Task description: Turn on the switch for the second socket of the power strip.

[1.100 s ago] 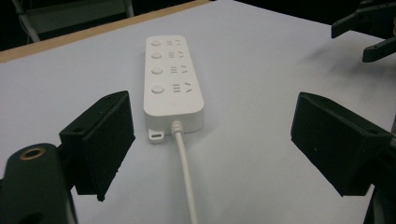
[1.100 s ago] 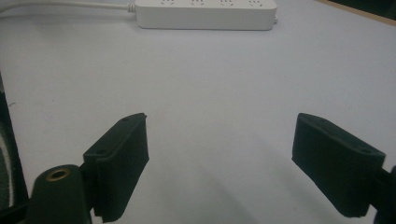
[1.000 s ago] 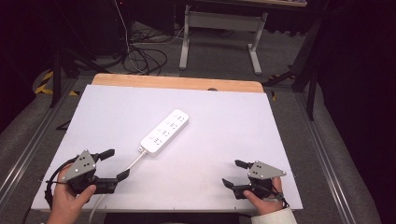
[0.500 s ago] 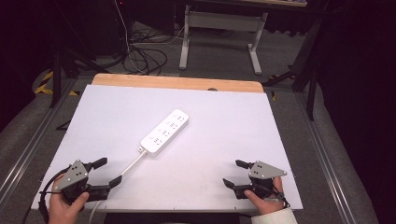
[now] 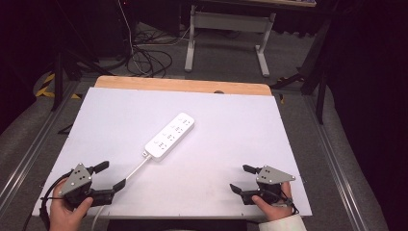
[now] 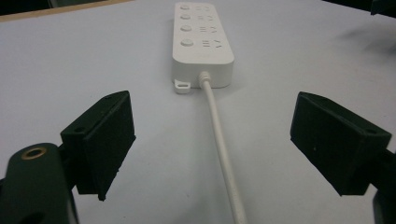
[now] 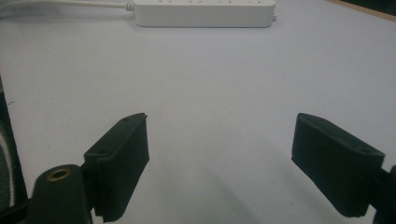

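left tool (image 5: 109,175): jaws wide, empty, straddling white cord (image 6: 219,140) | right tool (image 5: 243,179): wide, empty

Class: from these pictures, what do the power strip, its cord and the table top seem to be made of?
Power strip: probably hard white plastic, smooth, moulded rounded corners. Cord: likely rubbery white sheath, round, gently bending. Table top: matt white sheet, material unclear, over a wood-look edge.

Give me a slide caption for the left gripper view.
Open left gripper straddles the white cord leading to the power strip on the white table.
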Action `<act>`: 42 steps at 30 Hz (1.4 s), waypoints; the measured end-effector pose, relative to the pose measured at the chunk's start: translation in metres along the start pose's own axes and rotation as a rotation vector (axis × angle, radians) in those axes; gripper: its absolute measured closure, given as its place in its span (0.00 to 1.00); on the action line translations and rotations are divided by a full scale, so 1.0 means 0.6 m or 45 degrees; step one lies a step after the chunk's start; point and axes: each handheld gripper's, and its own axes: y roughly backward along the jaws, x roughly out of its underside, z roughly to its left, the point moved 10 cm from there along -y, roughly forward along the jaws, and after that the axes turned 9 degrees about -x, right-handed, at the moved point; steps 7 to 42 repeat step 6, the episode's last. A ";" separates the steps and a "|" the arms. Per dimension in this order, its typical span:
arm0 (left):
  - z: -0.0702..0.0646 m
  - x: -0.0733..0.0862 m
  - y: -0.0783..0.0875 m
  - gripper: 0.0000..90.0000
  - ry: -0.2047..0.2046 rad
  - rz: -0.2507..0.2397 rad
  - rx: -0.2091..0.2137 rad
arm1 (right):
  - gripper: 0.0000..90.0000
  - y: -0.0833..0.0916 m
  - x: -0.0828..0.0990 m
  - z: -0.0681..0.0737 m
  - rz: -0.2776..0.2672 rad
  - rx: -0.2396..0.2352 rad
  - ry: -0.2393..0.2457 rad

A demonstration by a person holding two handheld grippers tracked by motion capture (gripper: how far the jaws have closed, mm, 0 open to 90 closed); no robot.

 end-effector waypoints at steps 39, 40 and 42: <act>0.000 -0.001 0.001 0.18 -0.013 -0.003 0.010 | 0.22 0.000 0.000 -0.001 0.002 0.003 -0.001; 0.000 -0.001 0.001 0.18 -0.013 -0.003 0.010 | 0.22 0.000 0.000 -0.001 0.002 0.003 -0.001; 0.000 -0.001 0.001 0.18 -0.013 -0.003 0.010 | 0.22 0.000 0.000 -0.001 0.002 0.003 -0.001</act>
